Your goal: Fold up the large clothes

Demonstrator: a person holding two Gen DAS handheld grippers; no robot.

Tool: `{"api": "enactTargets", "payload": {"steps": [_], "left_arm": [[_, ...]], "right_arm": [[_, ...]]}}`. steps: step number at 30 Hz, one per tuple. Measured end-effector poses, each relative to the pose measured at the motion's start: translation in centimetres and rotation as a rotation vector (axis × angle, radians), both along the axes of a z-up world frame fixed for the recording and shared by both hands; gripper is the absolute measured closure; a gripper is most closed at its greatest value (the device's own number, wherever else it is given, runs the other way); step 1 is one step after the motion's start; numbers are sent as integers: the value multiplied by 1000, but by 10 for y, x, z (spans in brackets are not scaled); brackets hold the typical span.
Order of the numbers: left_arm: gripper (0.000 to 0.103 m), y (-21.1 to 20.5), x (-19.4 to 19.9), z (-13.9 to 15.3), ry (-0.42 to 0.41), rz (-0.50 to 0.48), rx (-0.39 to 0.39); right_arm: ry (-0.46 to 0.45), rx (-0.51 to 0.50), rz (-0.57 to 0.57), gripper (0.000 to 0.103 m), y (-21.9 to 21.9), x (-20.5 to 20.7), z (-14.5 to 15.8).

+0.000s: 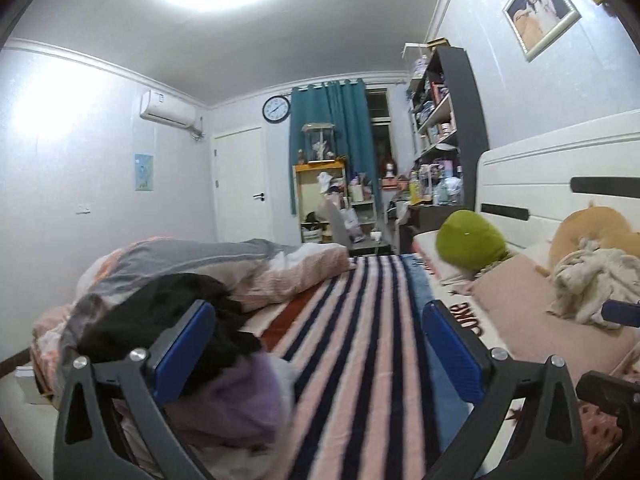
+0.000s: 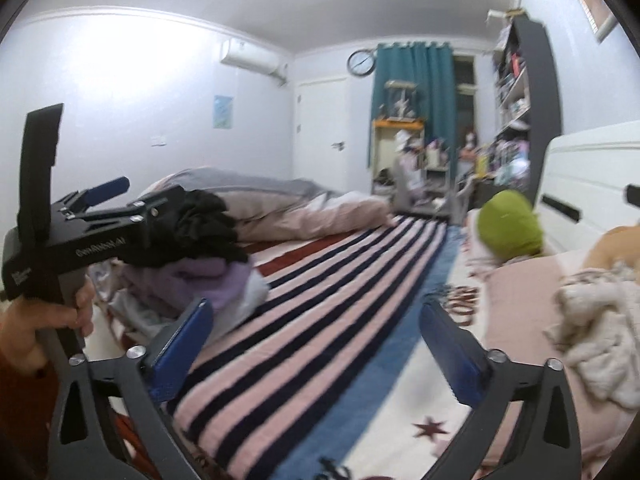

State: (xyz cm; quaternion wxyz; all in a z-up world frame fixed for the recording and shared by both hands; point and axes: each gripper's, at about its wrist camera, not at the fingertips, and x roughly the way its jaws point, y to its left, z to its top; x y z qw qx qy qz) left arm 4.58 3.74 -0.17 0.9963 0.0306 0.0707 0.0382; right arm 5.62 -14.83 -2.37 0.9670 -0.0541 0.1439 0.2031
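Observation:
A pile of clothes lies on the left of the bed: a black garment [image 1: 168, 312] on top of a lilac one [image 1: 236, 396]. It also shows in the right wrist view, black [image 2: 204, 220] over lilac [image 2: 200, 280]. My left gripper [image 1: 320, 344] is open and empty above the striped bed sheet [image 1: 360, 340], with the pile beside its left finger. My right gripper [image 2: 316, 340] is open and empty over the same sheet [image 2: 320, 300]. The left gripper's body [image 2: 80, 232] shows at the left of the right wrist view, held by a hand.
A rolled duvet [image 1: 224, 268] lies behind the pile. A green plush [image 1: 468, 240], an orange plush [image 1: 592, 228], a pink pillow [image 1: 532, 308] and a cream crumpled cloth [image 1: 592, 284] lie by the white headboard [image 1: 560, 176]. Cluttered shelves [image 1: 440, 120] stand beyond the bed.

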Motion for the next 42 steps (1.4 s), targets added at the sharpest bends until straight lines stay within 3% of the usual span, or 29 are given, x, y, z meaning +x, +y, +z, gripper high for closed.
{"api": "enactTargets", "payload": {"steps": [5,10,23,42], "left_arm": [[0,-34,0,-6,30,-60,-19],[0,-43,8,-12,60,-81,-45],[1,-36,11,-25,86,-89,-31],[0,-6,-20,-30,93,-59,-51]], "right_arm": [[-24,-17,-47,0,-11,-12,2],[-25,19,-78,0,-25,-17,0],[4,73,-124,0,-53,-28,-3],[21,80,-104,0,-28,-45,-2]]}}
